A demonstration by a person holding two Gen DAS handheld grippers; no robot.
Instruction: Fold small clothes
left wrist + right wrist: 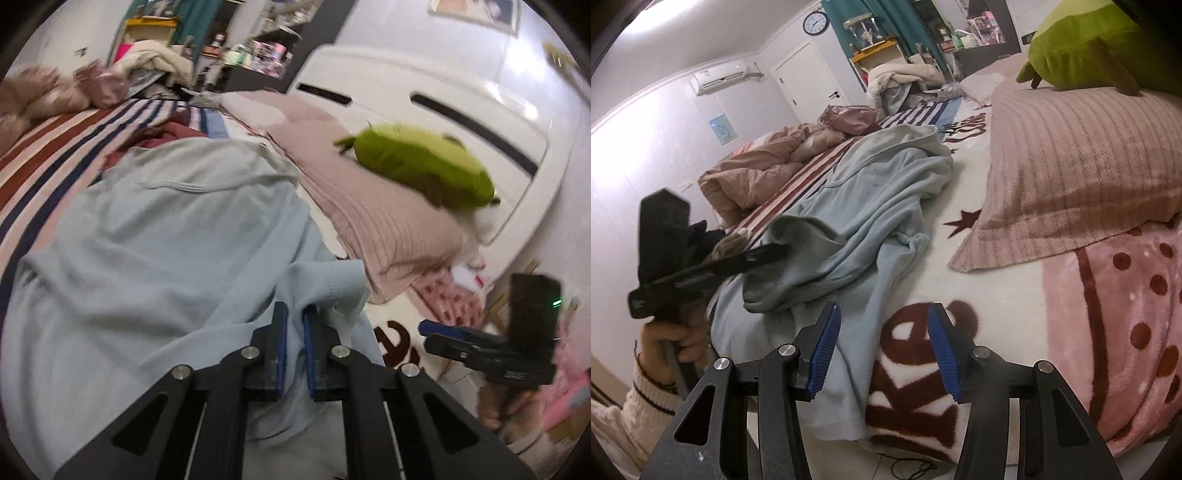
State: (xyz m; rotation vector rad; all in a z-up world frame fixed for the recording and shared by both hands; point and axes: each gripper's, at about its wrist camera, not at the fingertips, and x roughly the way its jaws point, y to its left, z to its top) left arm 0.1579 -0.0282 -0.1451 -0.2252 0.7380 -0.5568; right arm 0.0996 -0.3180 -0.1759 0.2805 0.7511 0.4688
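The left tongs (294, 325) are clamped on a fold of the pale blue garment (155, 236), cloth pinched between the blue pads. The right tongs (882, 332) stand apart, gripping nothing, over the garment's hem and the blanket (997, 306). The garment lies rumpled on the bed, running toward 12 o'clock. A pink pillow (1071, 162) sits at 2 o'clock, a green plush (1071, 48) on it.

Left hand-held gripper (294, 328) clamped on pale blue garment (166, 236), spread over striped bed (48, 147); green plush (424, 162) on pink pillow (369, 221).
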